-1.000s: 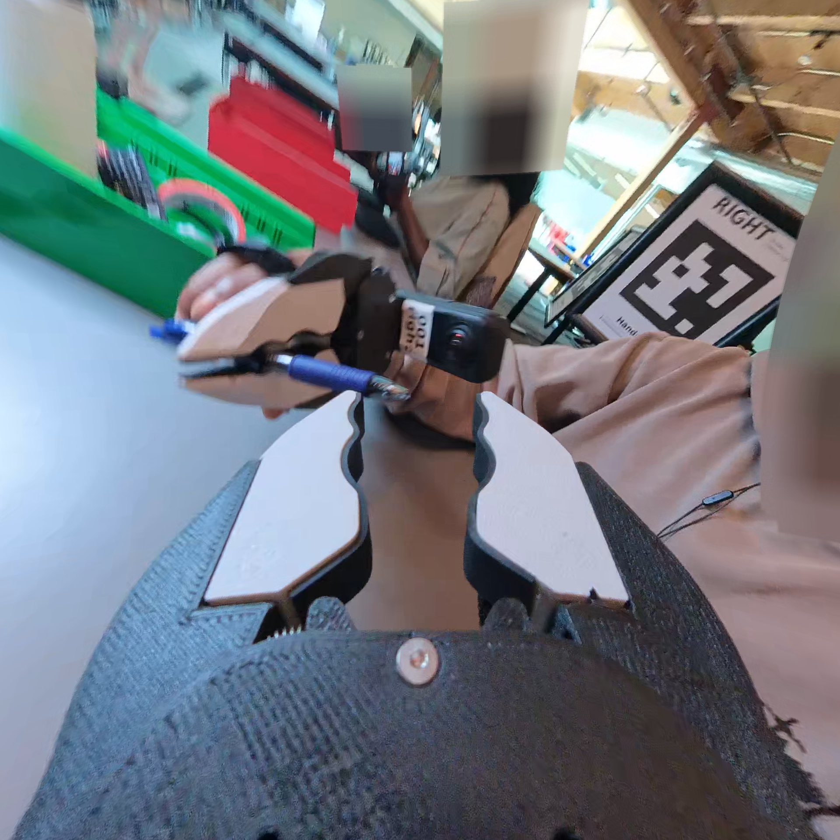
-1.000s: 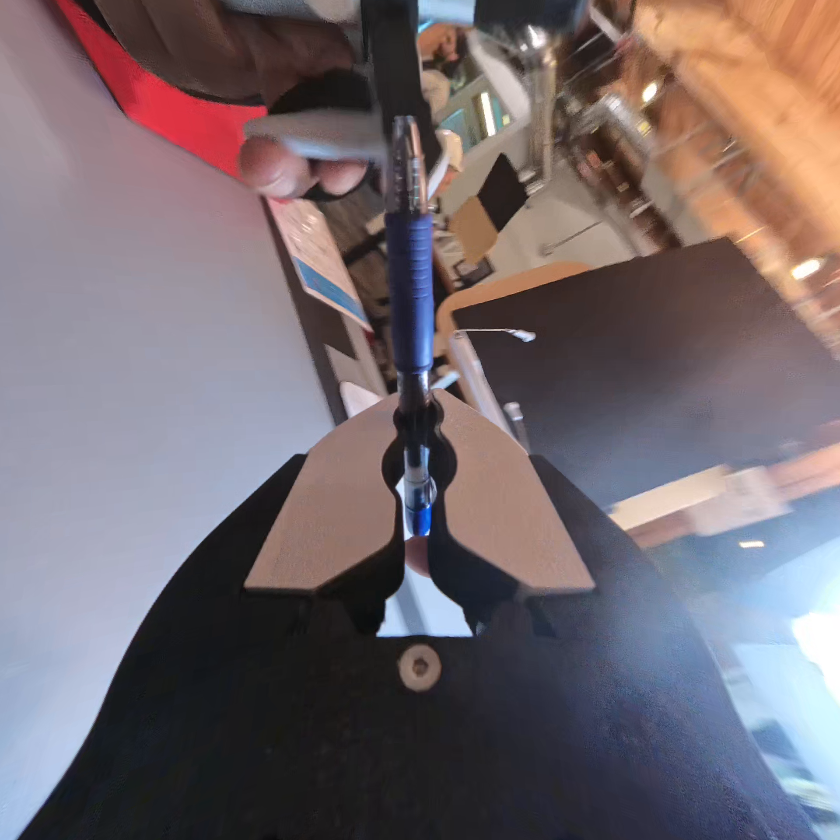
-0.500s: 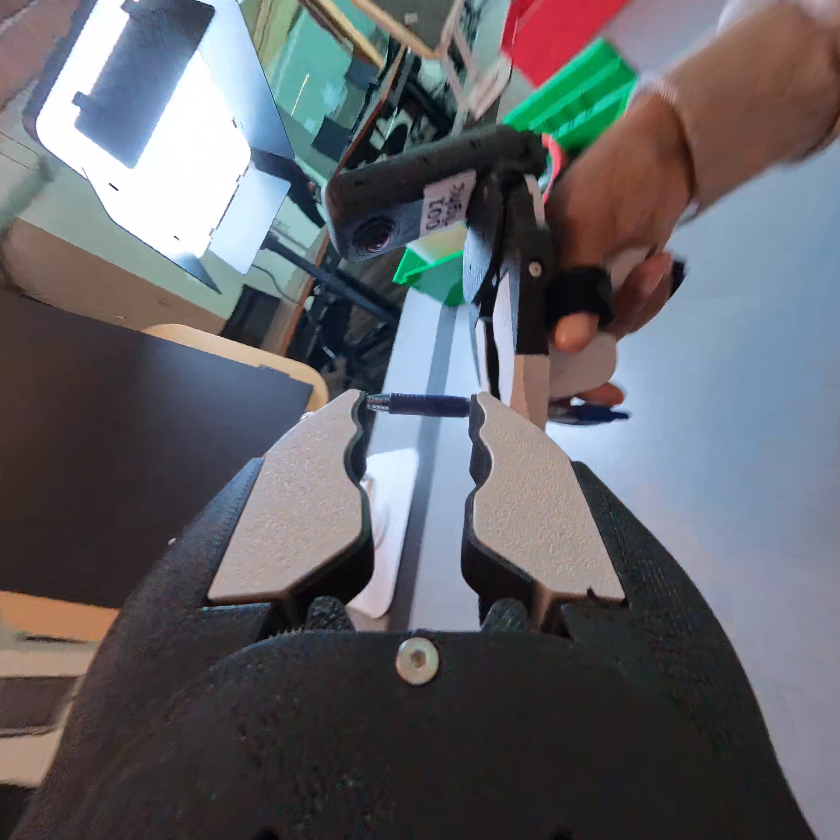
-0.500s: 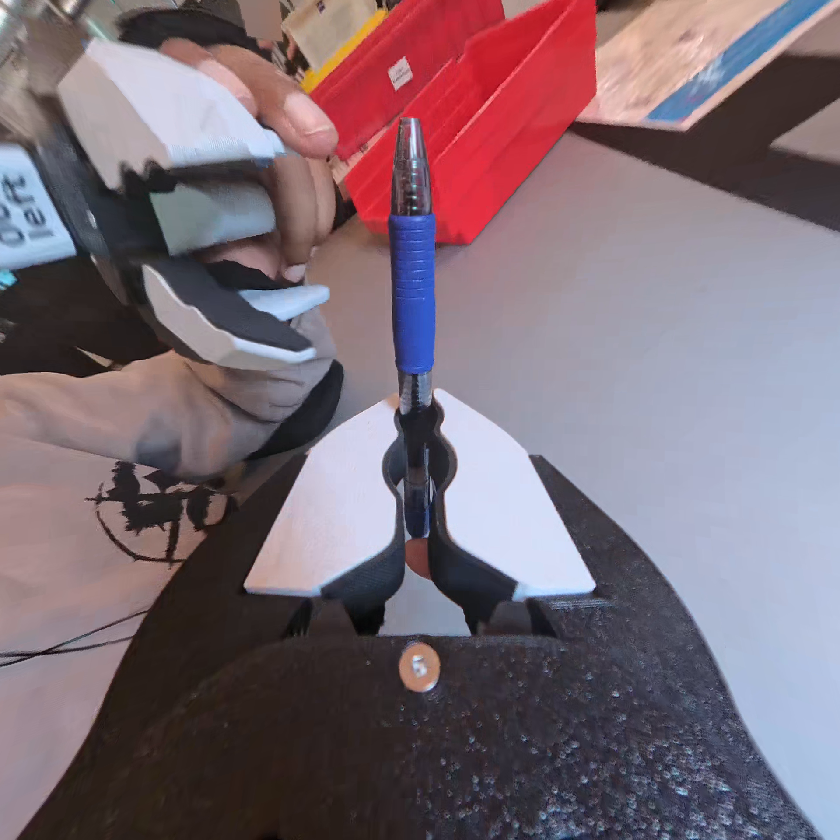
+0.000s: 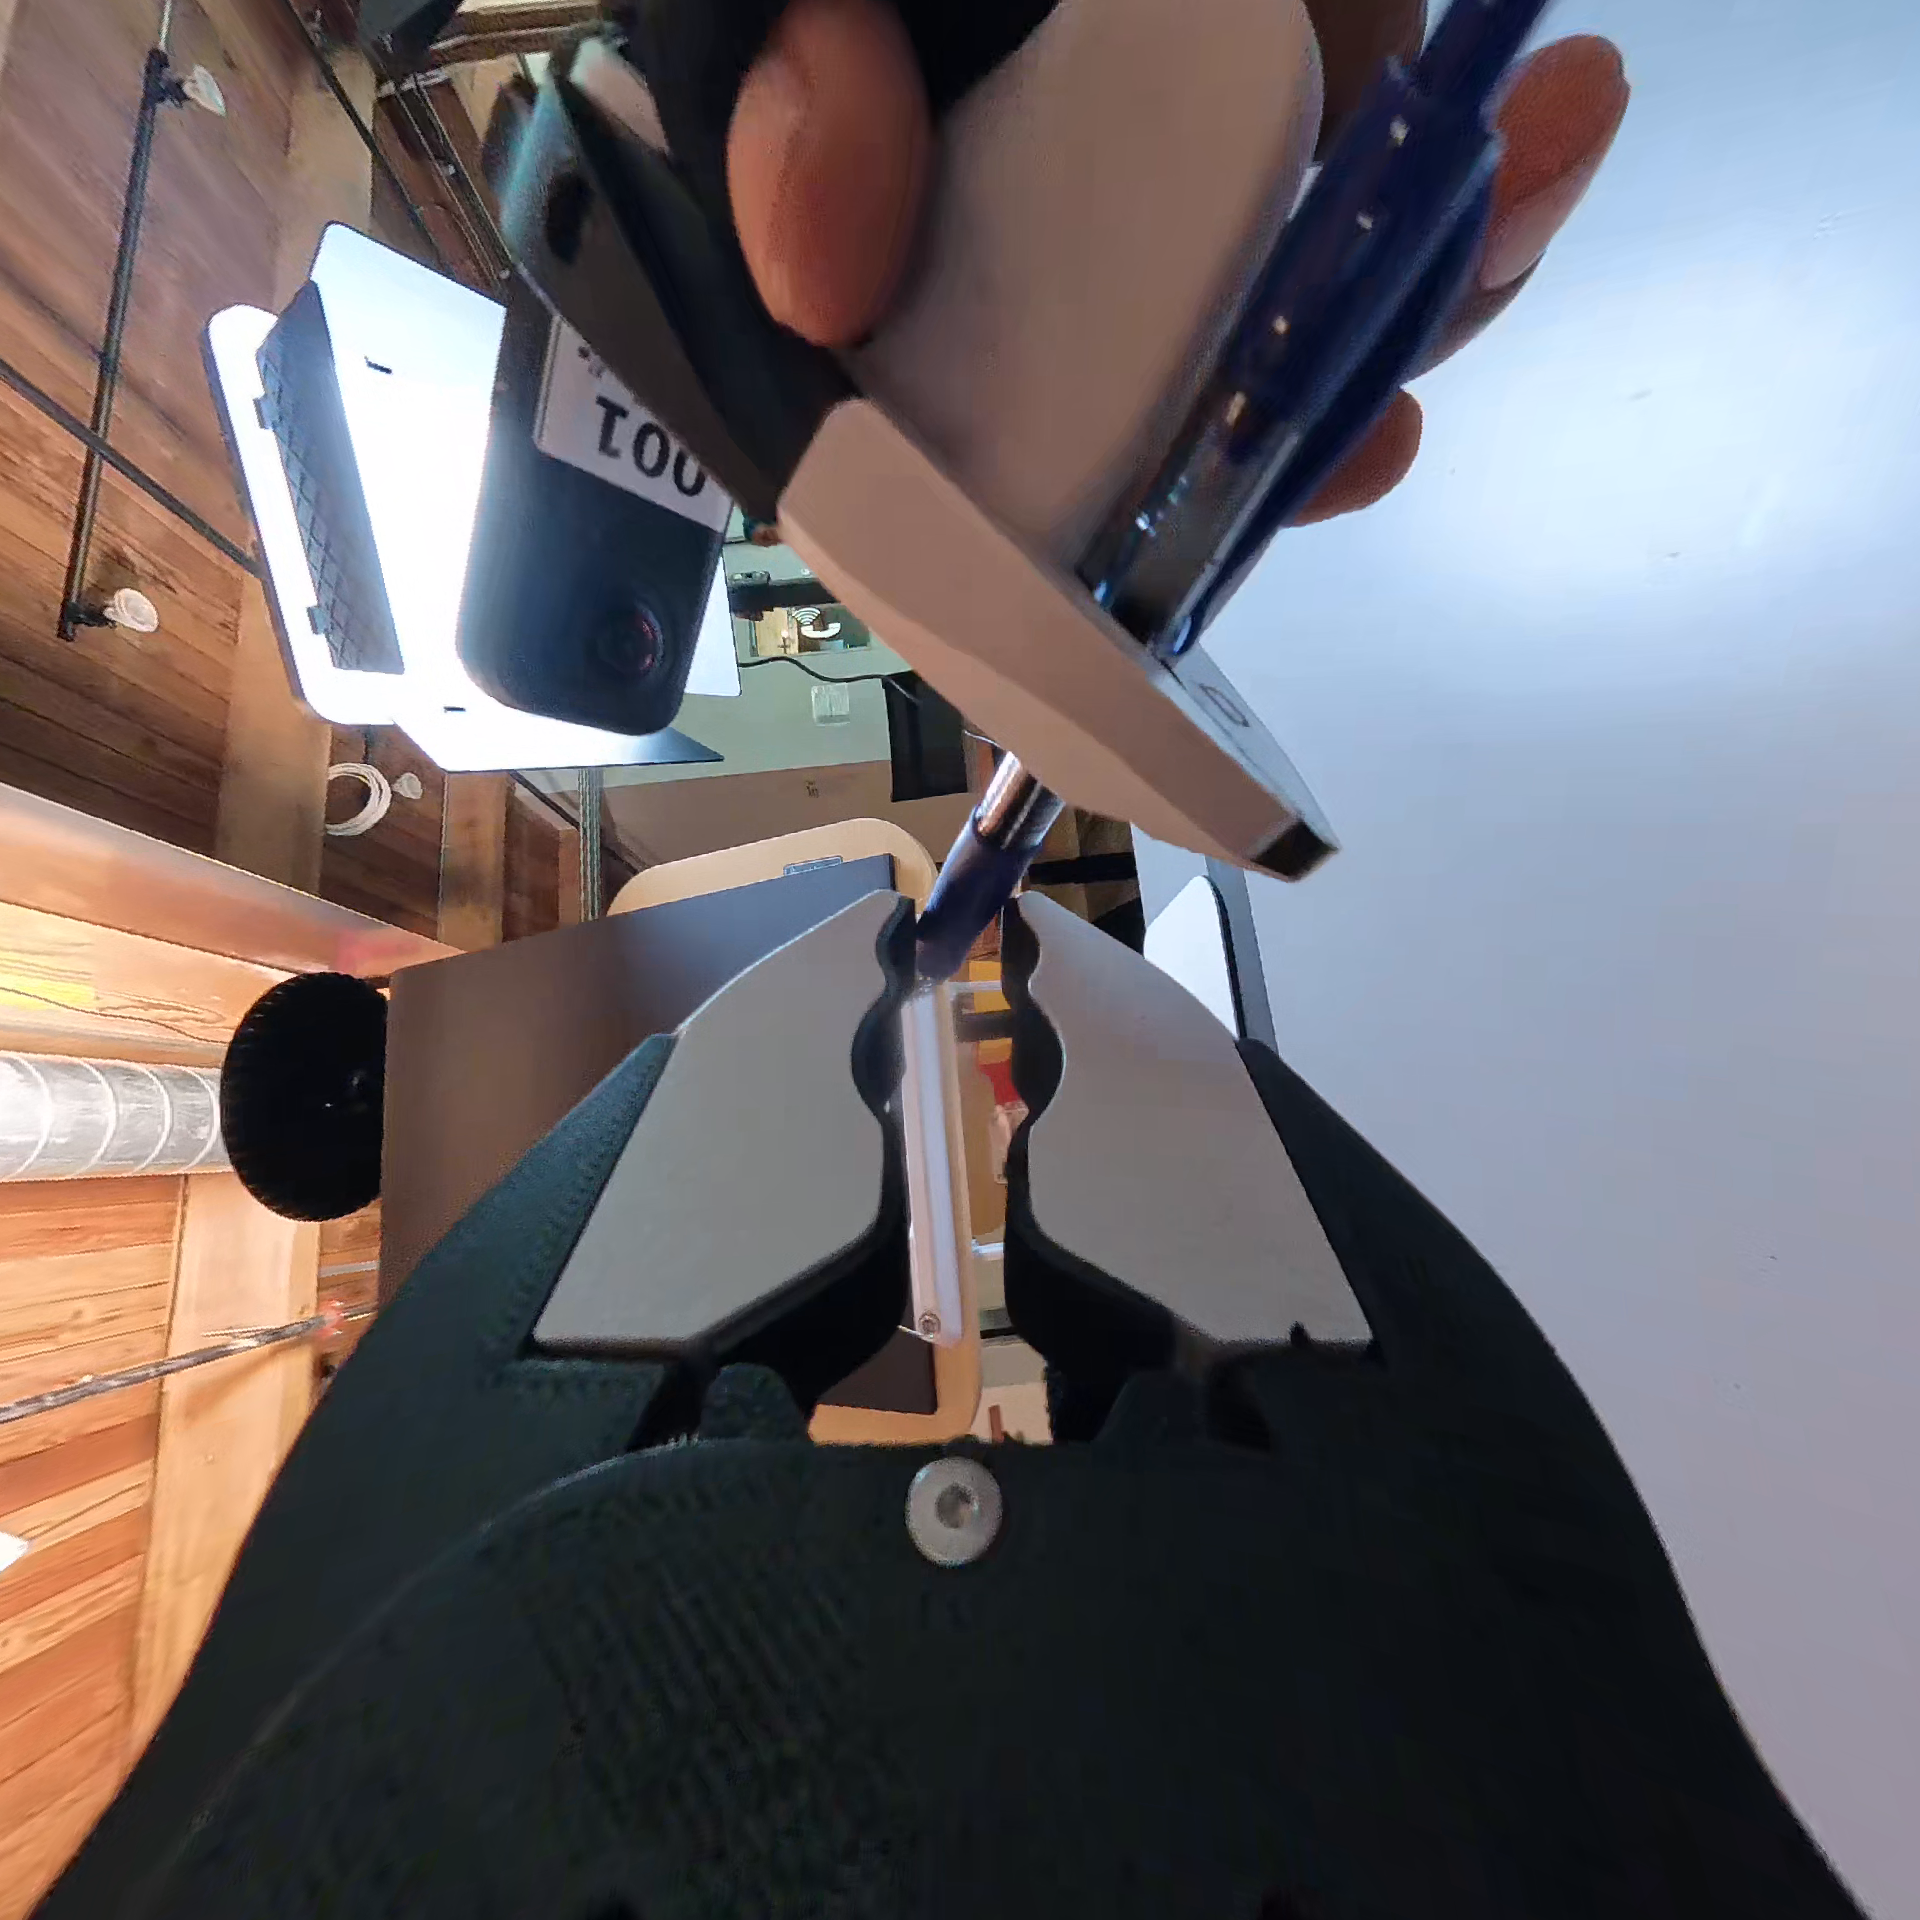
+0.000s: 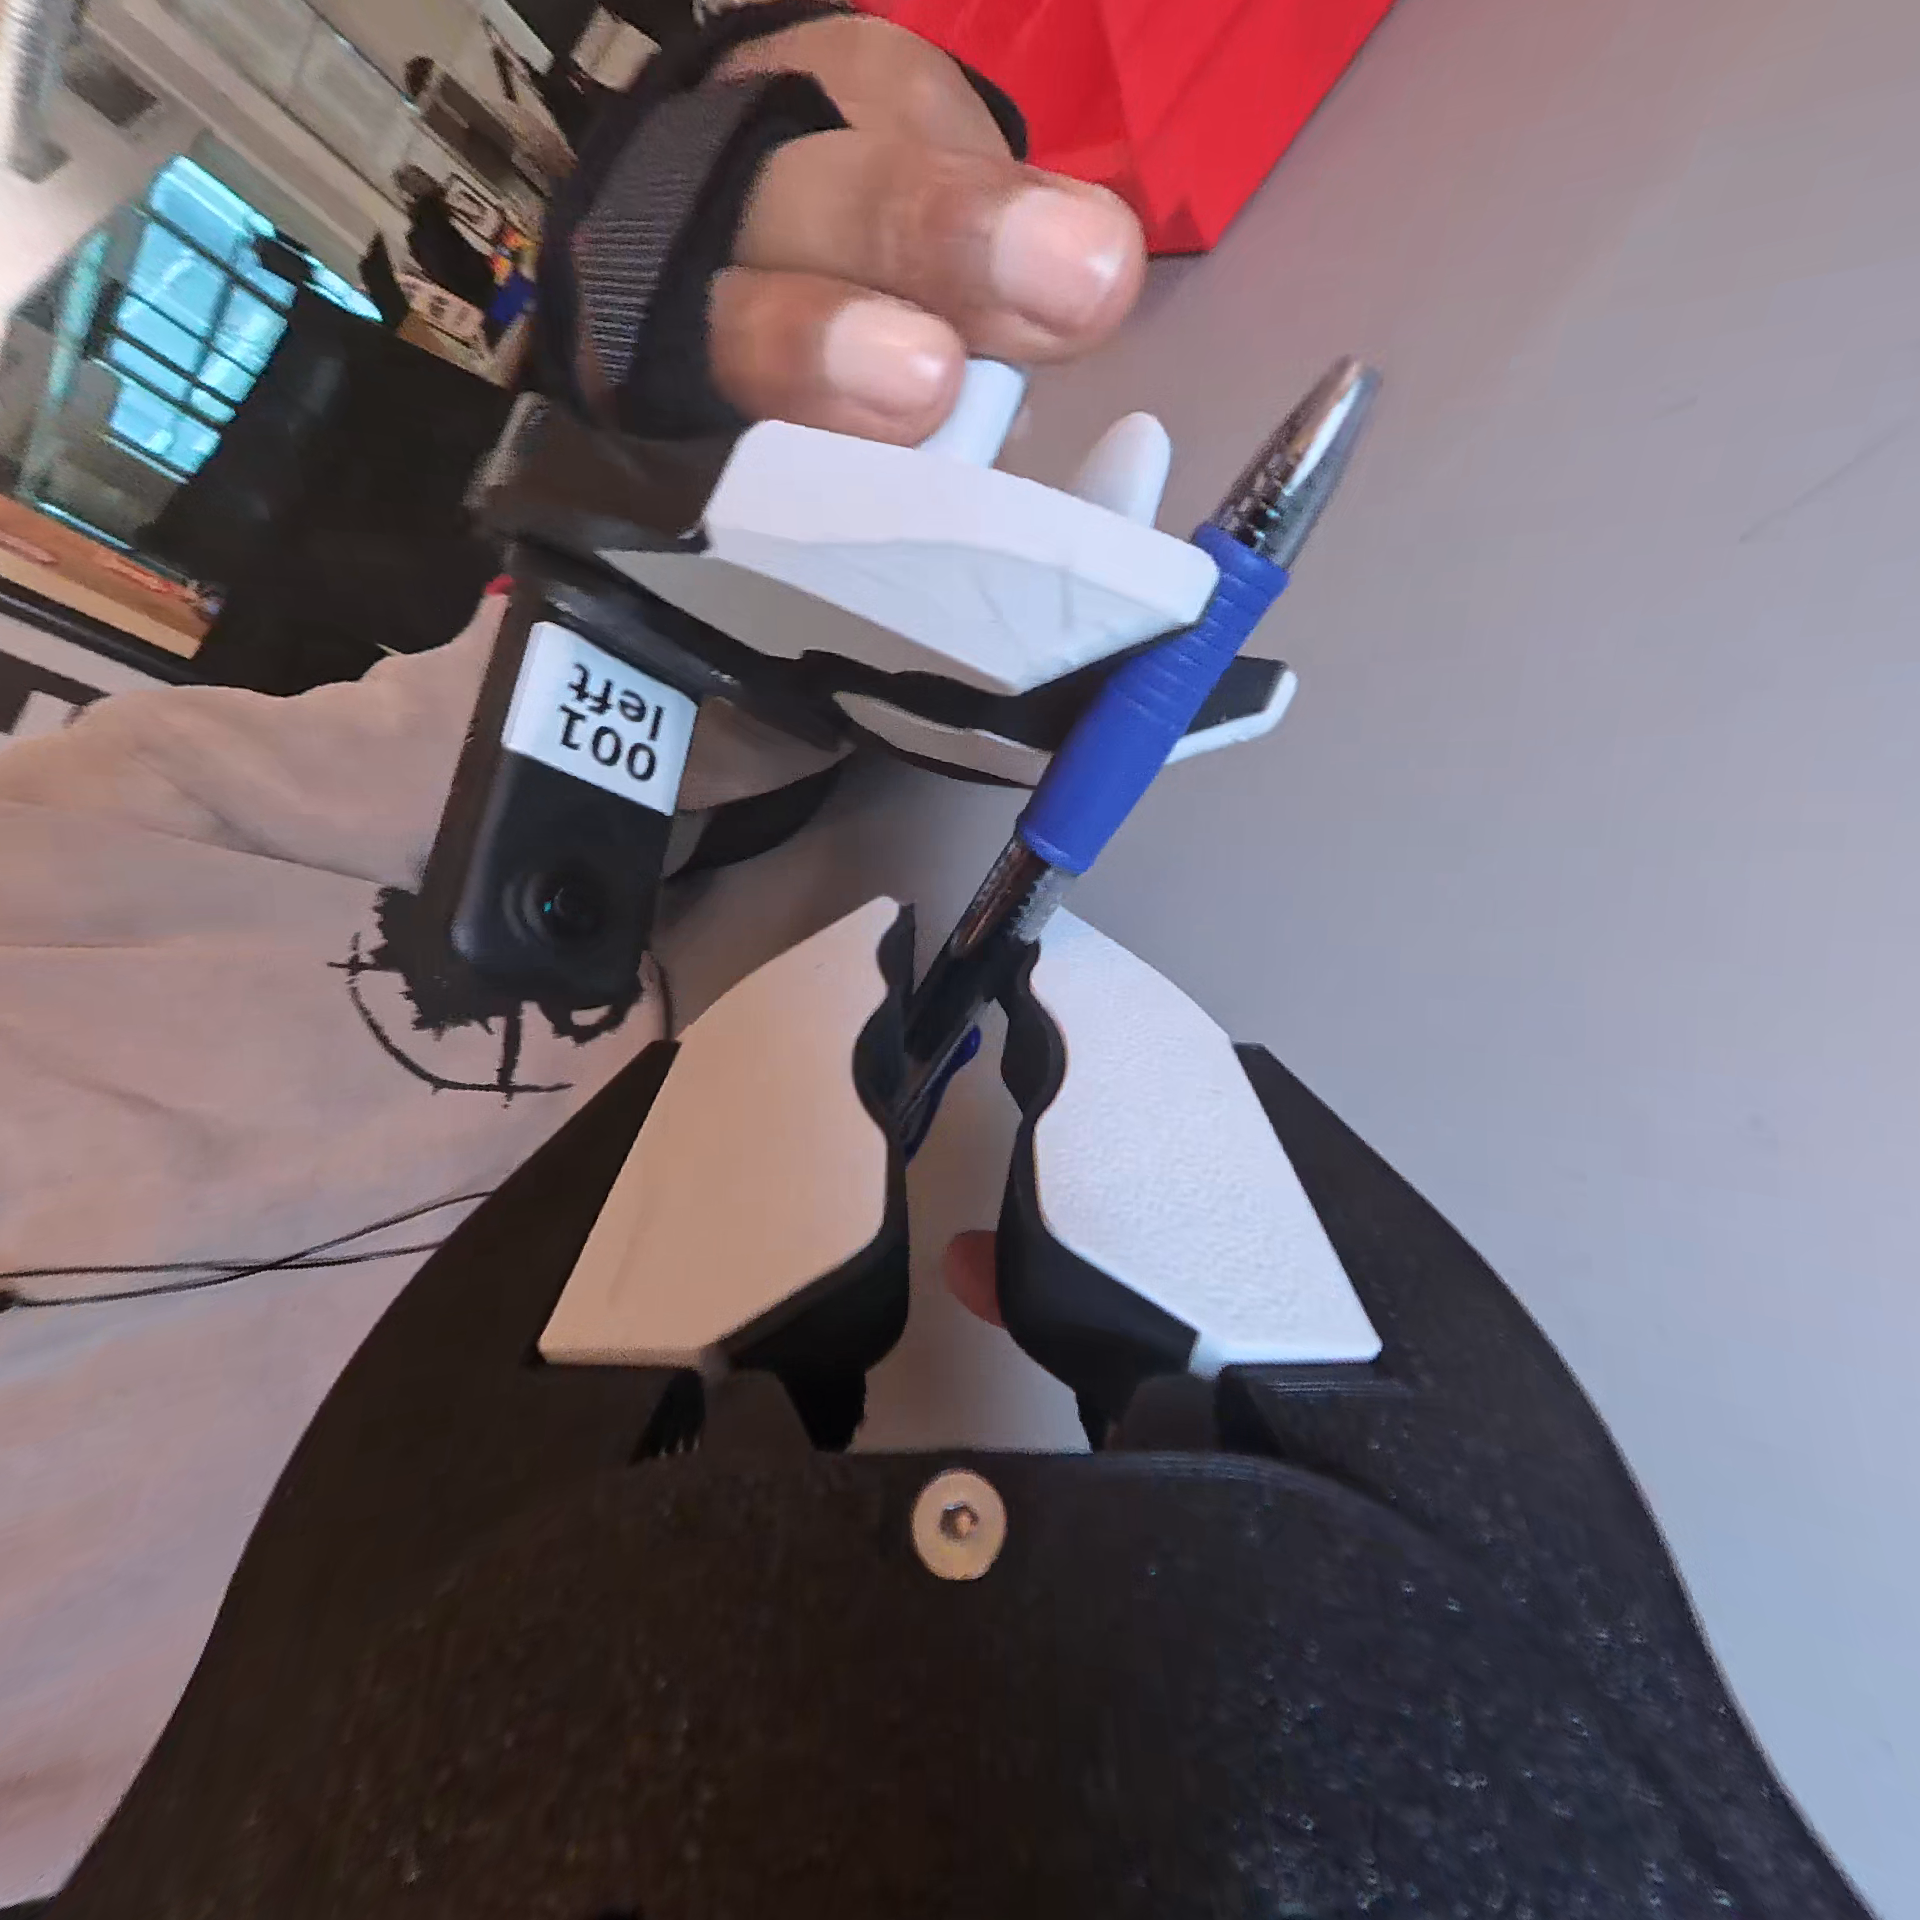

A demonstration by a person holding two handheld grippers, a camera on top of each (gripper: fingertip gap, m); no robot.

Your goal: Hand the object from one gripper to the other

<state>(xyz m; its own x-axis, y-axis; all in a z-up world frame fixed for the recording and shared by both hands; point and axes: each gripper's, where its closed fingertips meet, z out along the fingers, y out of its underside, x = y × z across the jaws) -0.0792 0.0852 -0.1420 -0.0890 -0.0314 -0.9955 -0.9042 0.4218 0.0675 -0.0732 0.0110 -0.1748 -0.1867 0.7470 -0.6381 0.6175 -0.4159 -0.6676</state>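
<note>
A pen with a blue rubber grip [image 6: 1143, 707] and a chrome tip spans both grippers above the grey table. My left gripper [image 5: 961, 925] is shut on the blue grip at its fingertips. It also shows in the right wrist view [image 6: 1205, 665], clamped across the grip from the left. My right gripper [image 6: 966, 935] has its jaws slightly parted. The pen's rear barrel lies tilted and loose in their notch. In the left wrist view the right gripper [image 5: 1236, 748] fills the top, with the pen [image 5: 977, 883] running along its fingers.
The grey table [image 6: 1558, 727] lies under both grippers. A red bin [image 6: 1195, 104] stands at its far edge. A person's beige sleeve and clothing [image 6: 208, 935] are at the left. A bright light panel [image 5: 416, 520] hangs in the background. The grippers' ends are close to 8 cm from one another.
My left gripper has moved in and closed on the pen's blue grip. My right gripper's jaws have widened, and the pen now sits tilted instead of straight.
</note>
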